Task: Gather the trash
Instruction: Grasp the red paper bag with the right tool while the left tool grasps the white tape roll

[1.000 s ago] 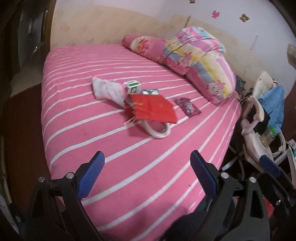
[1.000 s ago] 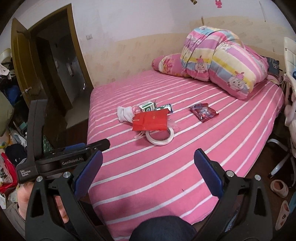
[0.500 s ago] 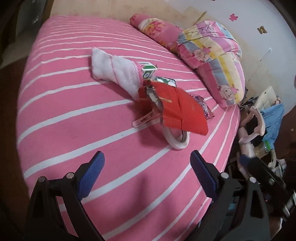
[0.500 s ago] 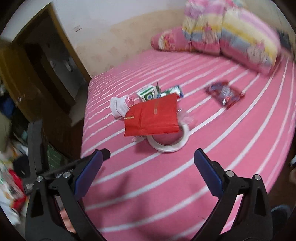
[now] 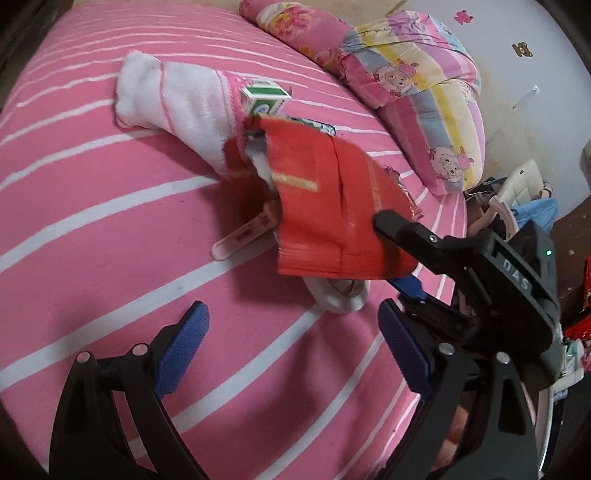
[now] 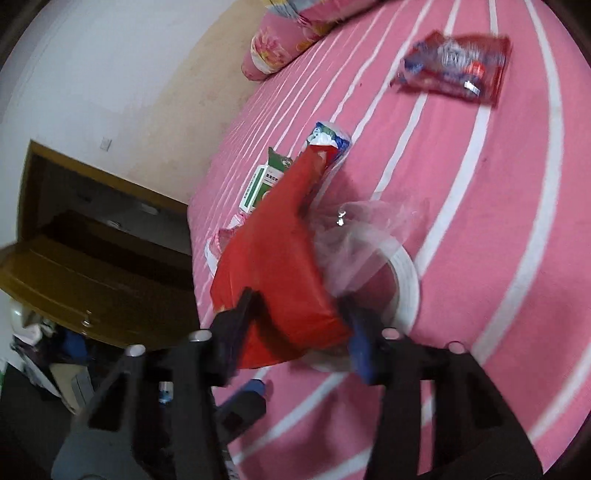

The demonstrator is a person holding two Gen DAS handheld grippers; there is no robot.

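Observation:
A red paper bag lies on the pink striped bed over a white tape roll. My right gripper has its fingers on either side of the bag's near edge, closing on it; it also shows in the left wrist view. My left gripper is open and empty, just short of the bag. A green-and-white box, a white sock, a pink clip, a blue-and-white wrapper and a red snack packet lie around it.
A striped quilt and a pink pillow are piled at the bed's far side. A wooden door stands left of the bed. Clutter and a chair sit beyond the bed's right edge.
Both grippers have moved in close to the pile. The right gripper has narrowed from wide open onto the red bag's edge, and the bag has lifted and tilted.

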